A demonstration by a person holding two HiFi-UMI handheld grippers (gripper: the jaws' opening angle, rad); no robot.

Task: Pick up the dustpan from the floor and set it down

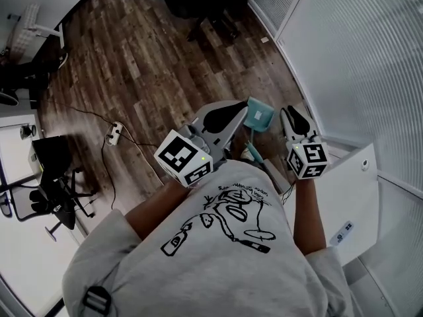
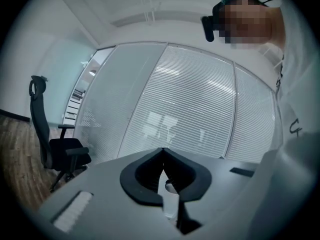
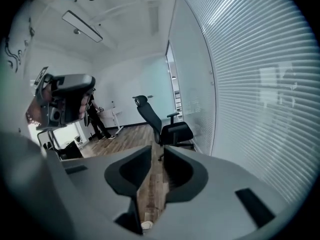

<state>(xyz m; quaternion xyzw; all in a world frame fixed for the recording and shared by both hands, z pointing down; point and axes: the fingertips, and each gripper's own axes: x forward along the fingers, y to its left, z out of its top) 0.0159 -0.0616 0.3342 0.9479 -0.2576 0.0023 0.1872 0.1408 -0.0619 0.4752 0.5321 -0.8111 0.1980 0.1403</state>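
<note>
Hovering in front of the person's printed grey T-shirt (image 1: 218, 256), both grippers are carrying nothing. The teal dustpan (image 1: 259, 114) is sitting on the wood-plank floor (image 1: 145, 65), between the two tools in the head view and near the foot of the glass partition (image 1: 357, 58).

The left gripper (image 2: 162, 151) is pinched closed, its black tips meeting with nothing caught in them. The right gripper (image 3: 158, 148) is showing a narrow slot between its jaws, and only floorboards and a black office chair (image 3: 165, 126) are appearing through it.

With the dustpan resting free of either tool, I am reading this as a moment outside the carry. Whether the pick is yet to come or the set-down is finished, the views are not settling. If it is the pick, the next move is calling for one gripper to spread wider, tip downward and descend onto the slim stem rather than the broad scoop.

The dustpan is looking like smooth moulded plastic — a boxy scoop with what seems a thin handle. The floor is showing dark, grained planks, and the partition is carrying fine horizontal slats. The jaw pads are looking matte and rubbery — curving to a point.
</note>
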